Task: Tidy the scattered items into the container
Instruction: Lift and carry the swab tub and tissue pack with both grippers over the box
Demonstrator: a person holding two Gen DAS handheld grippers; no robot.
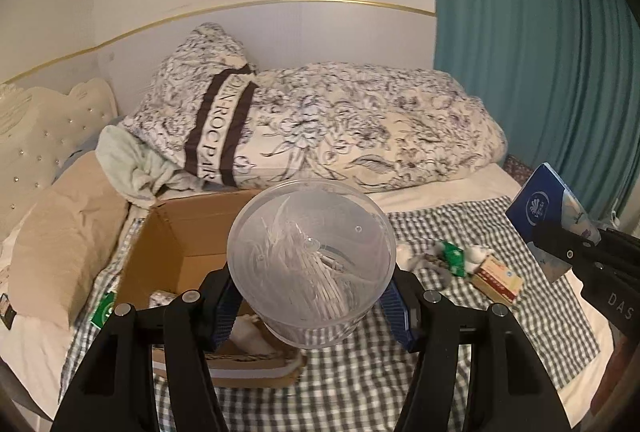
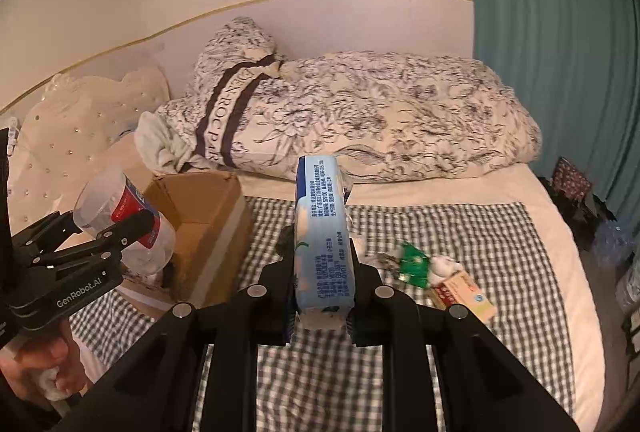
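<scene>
Clear plastic tub (image 1: 312,264), pinched between the left gripper's (image 1: 312,296) pads, hides much of the cardboard box (image 1: 176,240) behind it; its white contents are hard to make out. The right gripper (image 2: 322,292) squeezes a blue tissue pack (image 2: 322,232) upright above the checked cloth (image 2: 460,232). Green packet (image 2: 414,262) and small carton (image 2: 464,294) lie right.

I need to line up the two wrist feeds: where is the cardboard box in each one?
Left wrist: cardboard box lies left of centre, open, behind the left gripper that holds the clear tub.
Right wrist: box at left-centre, beside that tub.
Shared landmark: the floral duvet behind it.
</scene>
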